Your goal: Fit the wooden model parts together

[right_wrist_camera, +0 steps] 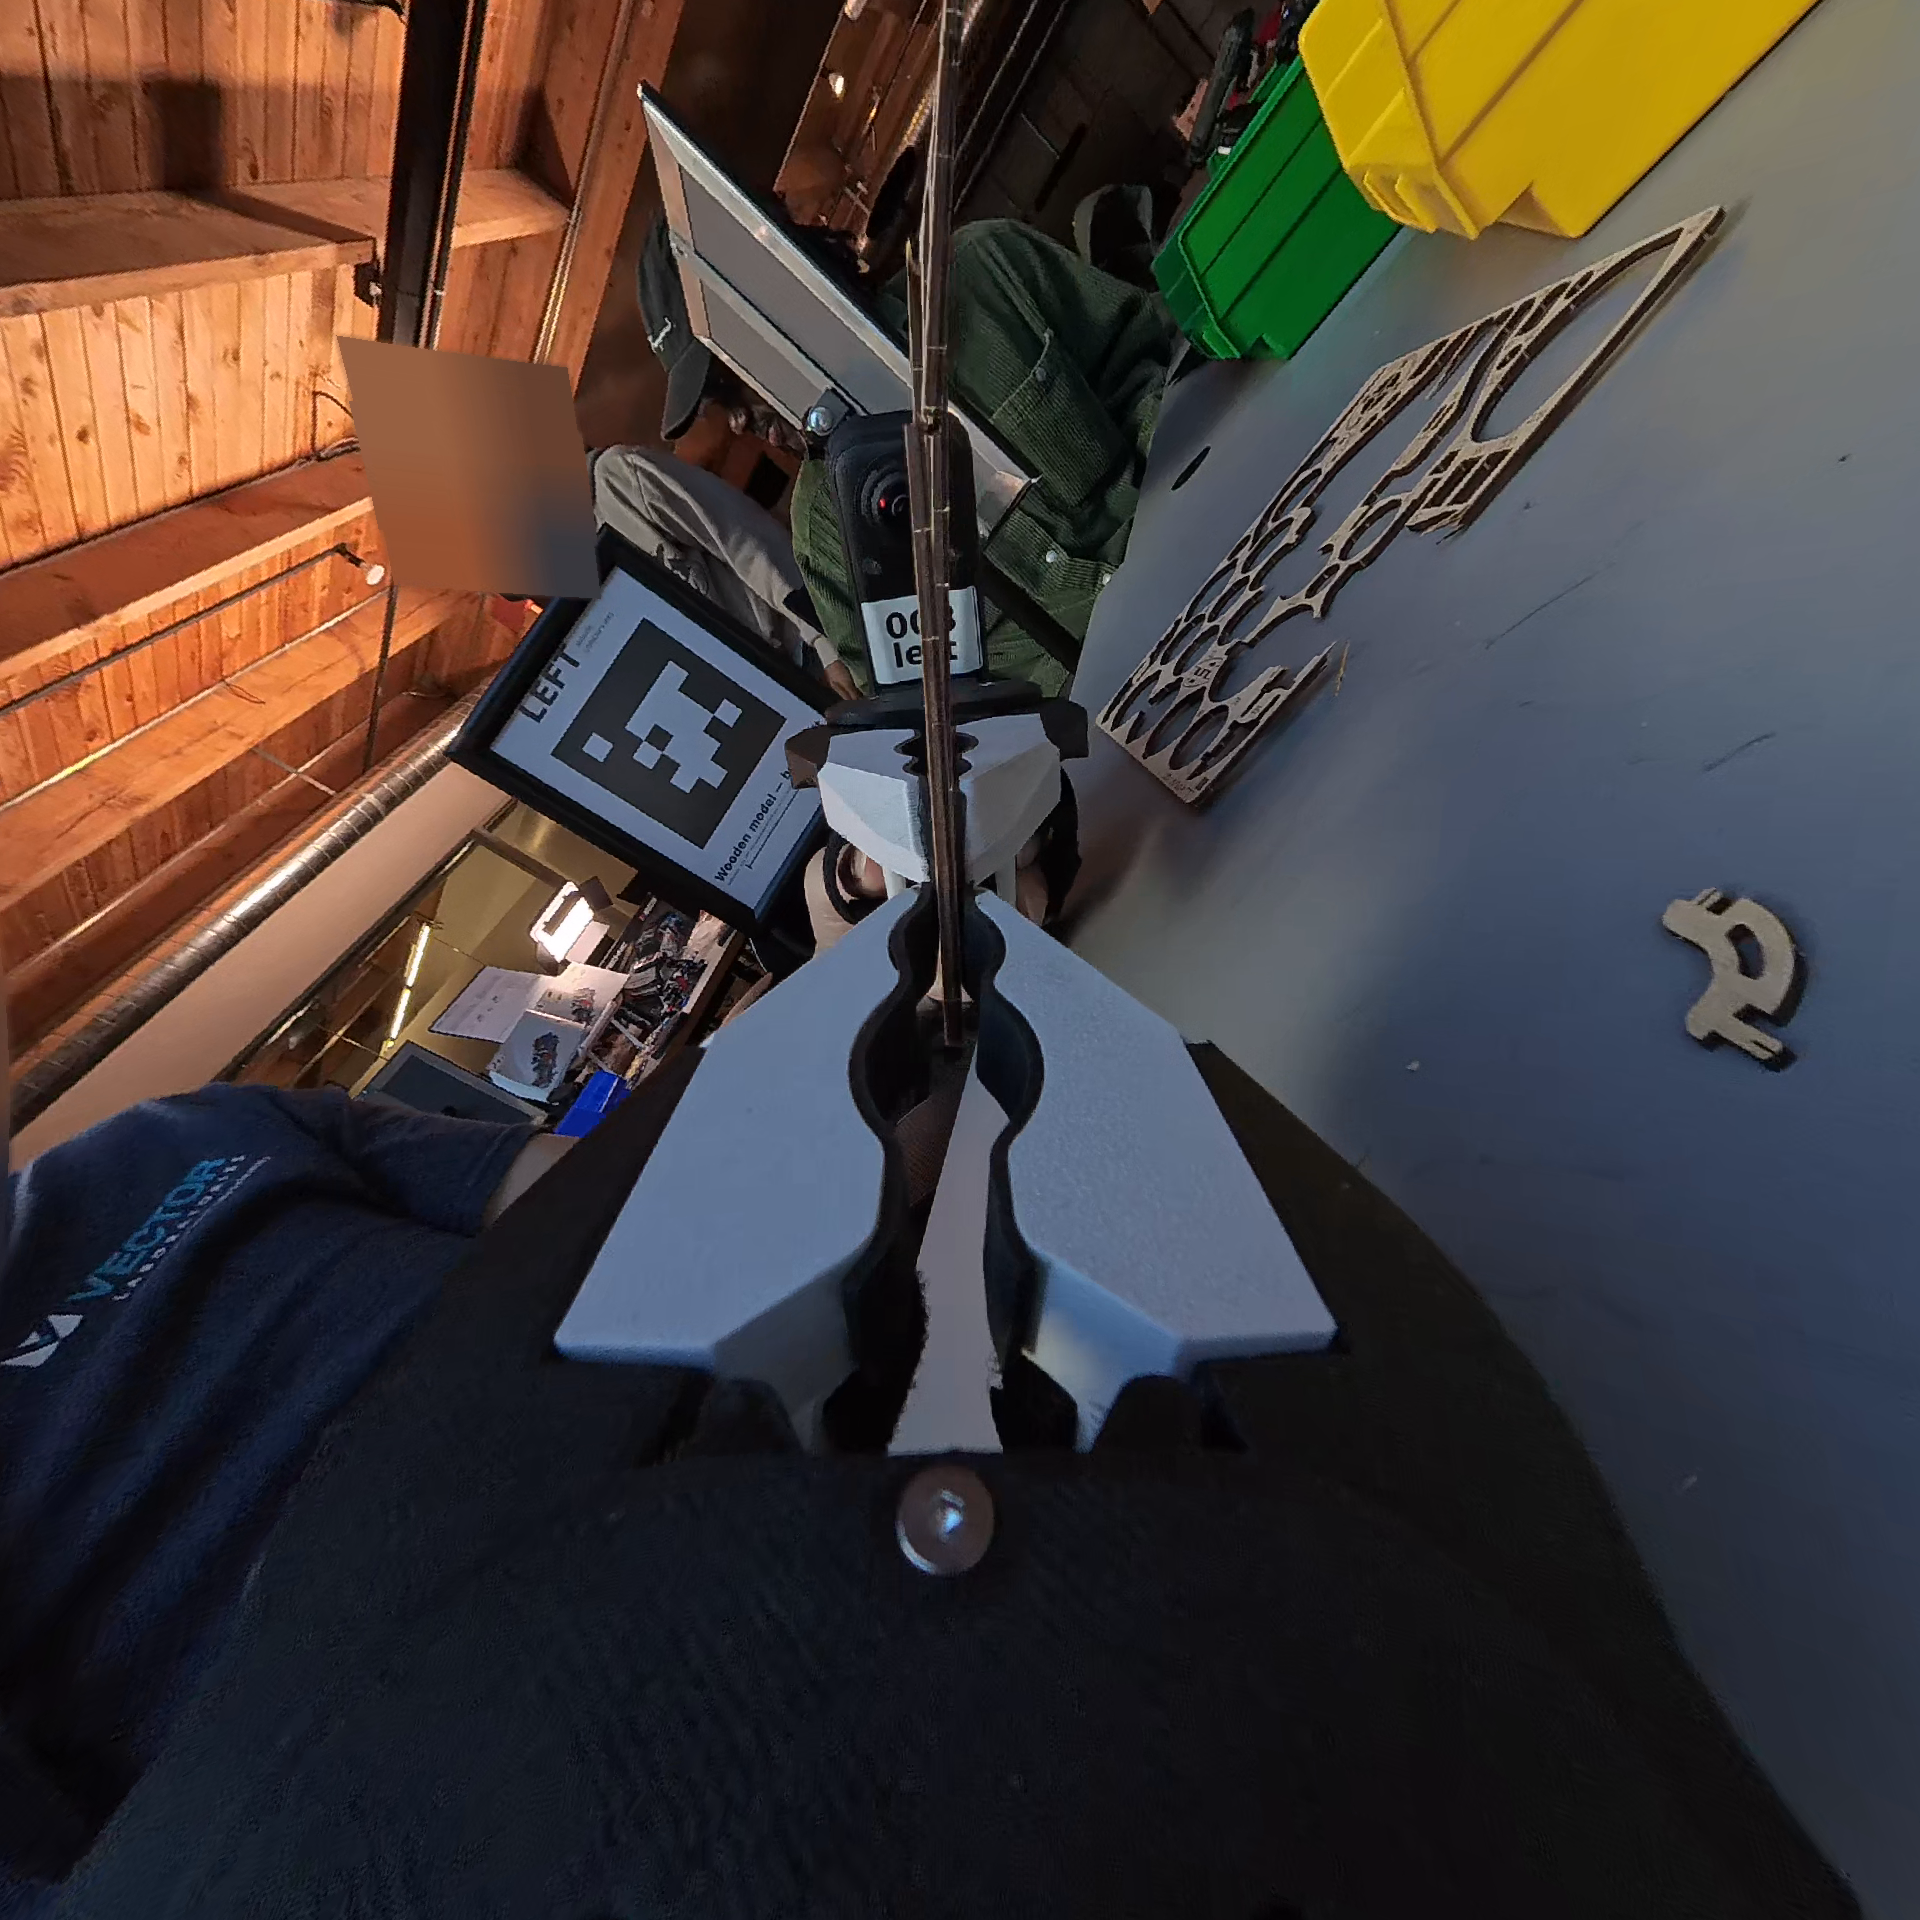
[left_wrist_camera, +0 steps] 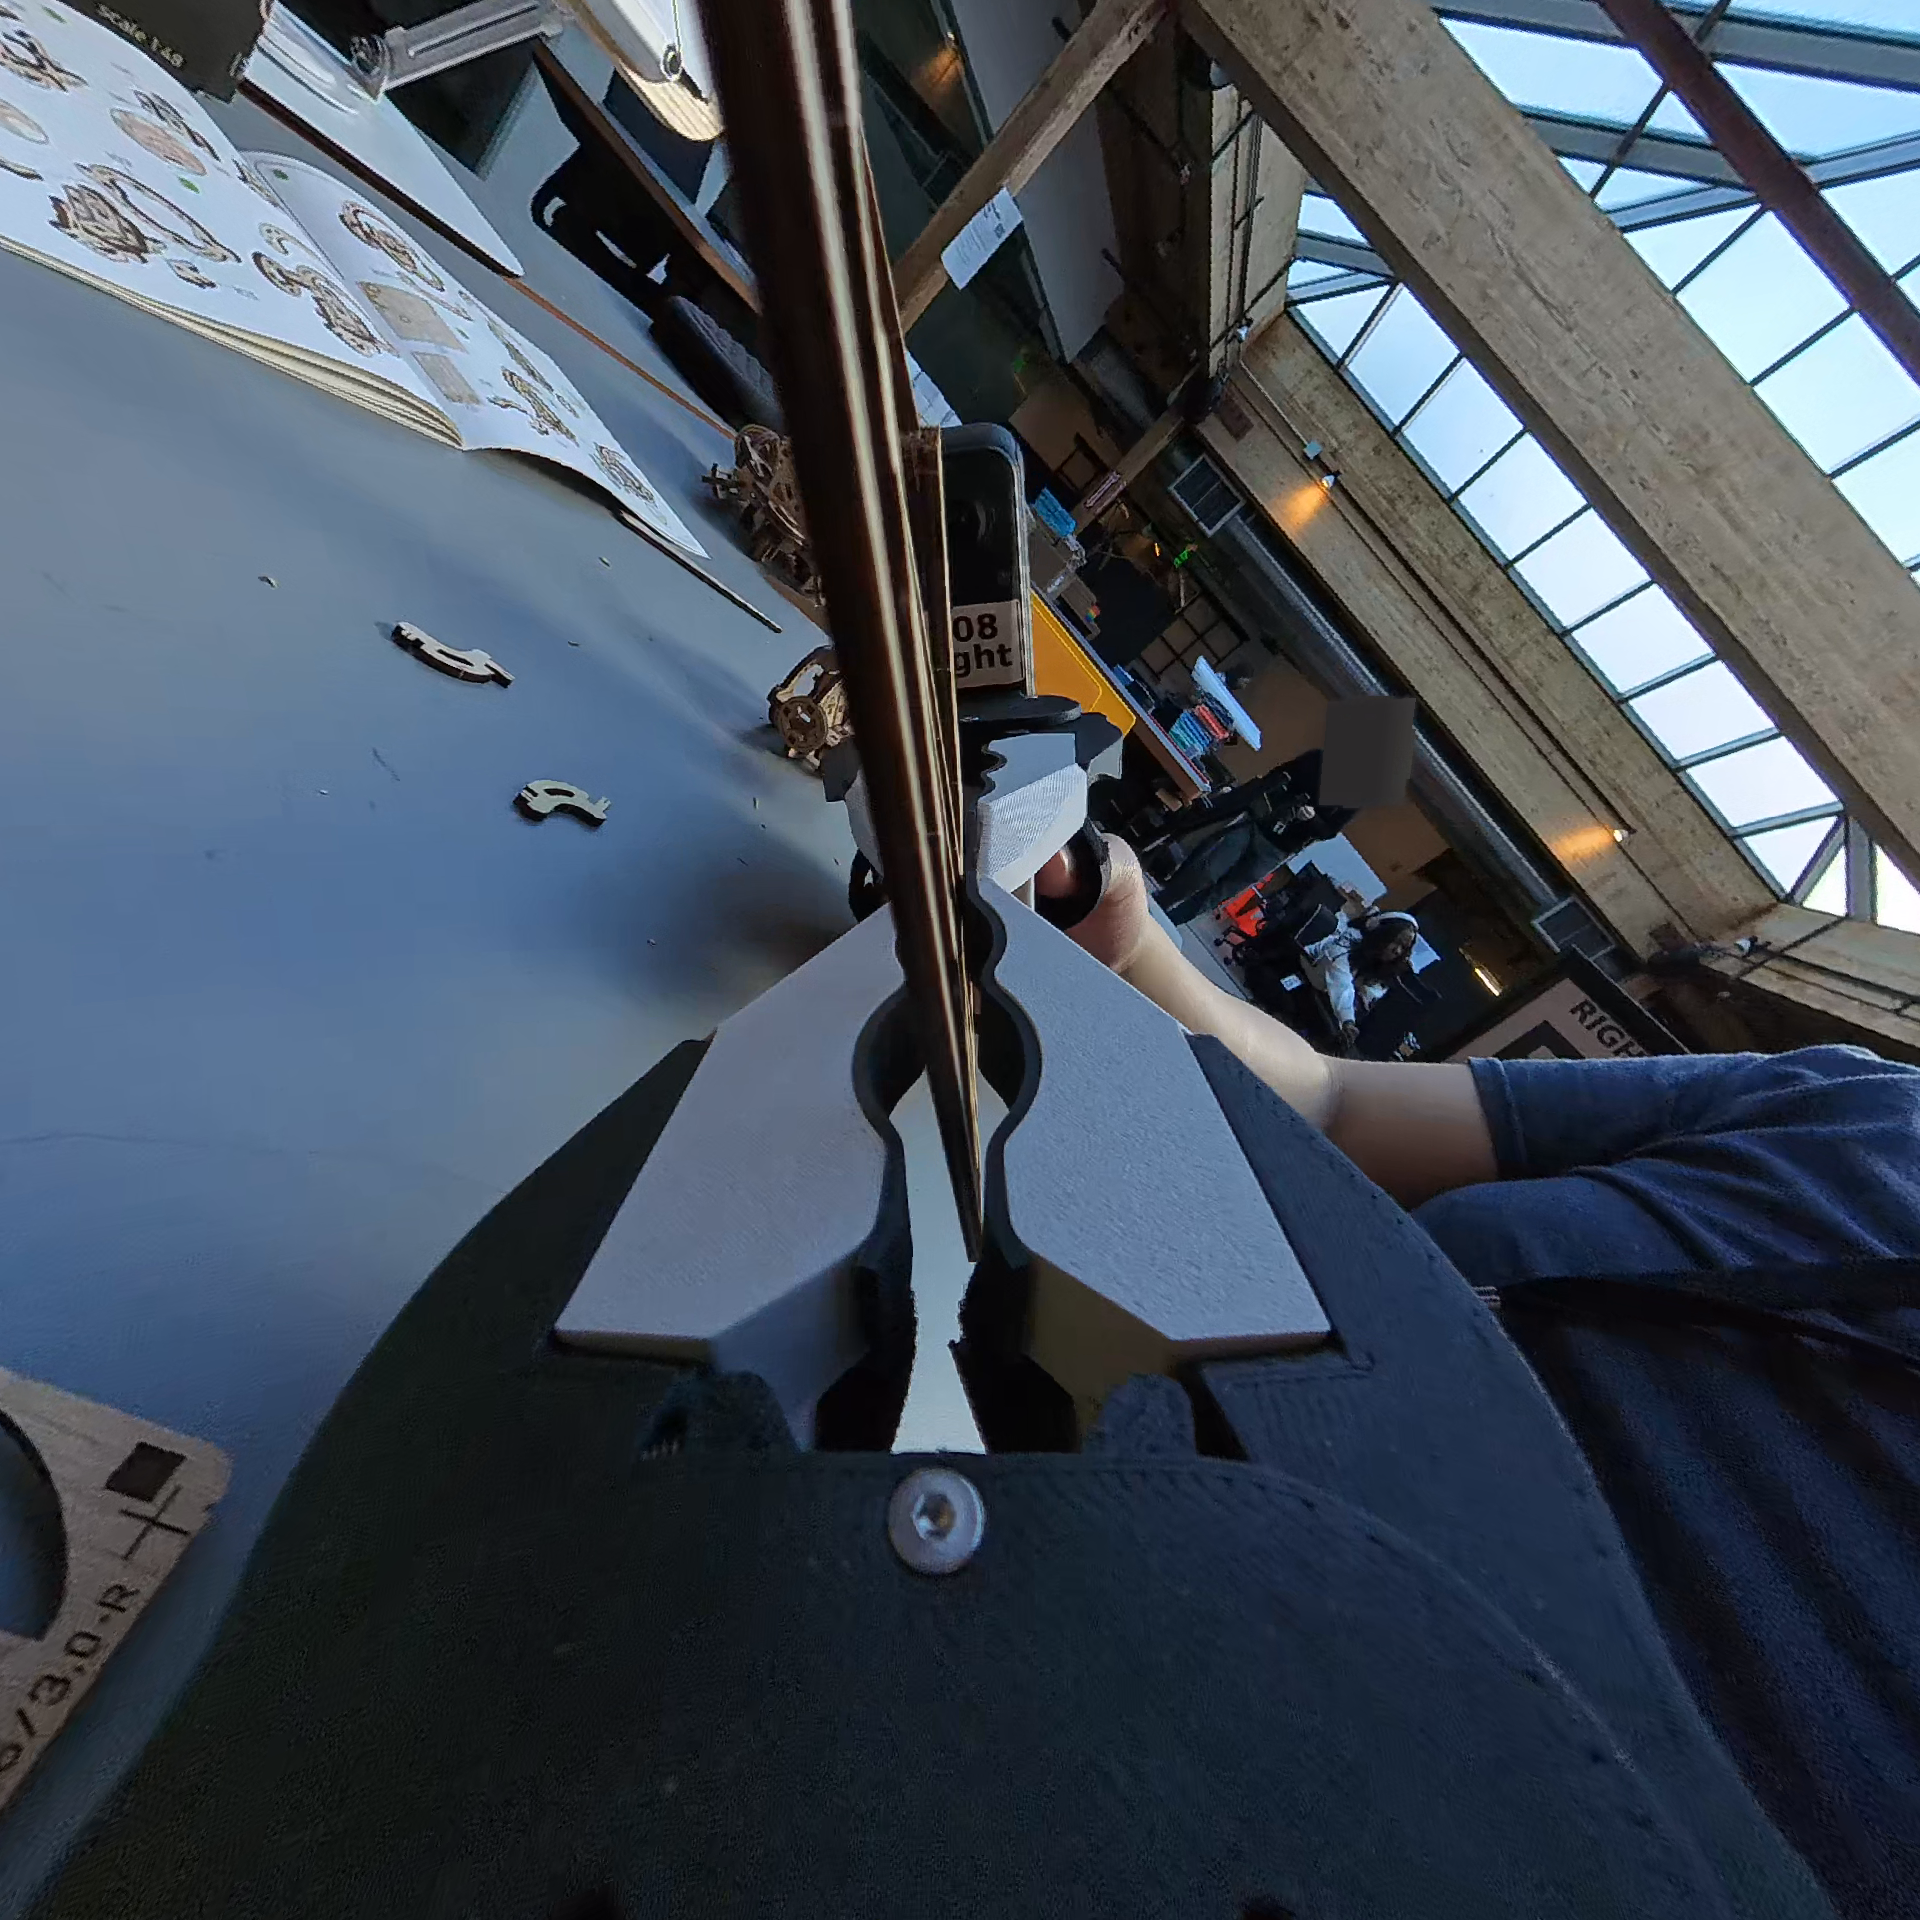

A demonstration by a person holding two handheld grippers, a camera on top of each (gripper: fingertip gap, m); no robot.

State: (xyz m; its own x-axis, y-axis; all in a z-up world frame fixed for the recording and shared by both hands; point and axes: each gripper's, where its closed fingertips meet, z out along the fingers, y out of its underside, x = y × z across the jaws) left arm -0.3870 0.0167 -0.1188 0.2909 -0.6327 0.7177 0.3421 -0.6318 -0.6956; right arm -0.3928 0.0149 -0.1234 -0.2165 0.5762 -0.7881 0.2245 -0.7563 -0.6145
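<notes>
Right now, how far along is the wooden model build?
Done: a spent wooden sheet lies punched out, and partly built wooden assemblies sit on the table.
In hand: left gripper and right gripper both clamp a thin wooden sheet, held edge-on.
Left: loose hook-shaped pieces remain unfitted.

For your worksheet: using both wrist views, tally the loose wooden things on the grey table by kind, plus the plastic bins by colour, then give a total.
Small curved cut-out wooden pieces: 2
Punched-out wooden sheet lying flat: 1
Part-built wooden assemblies: 2
Yellow bin: 1
Green bin: 1
Total: 7
</notes>
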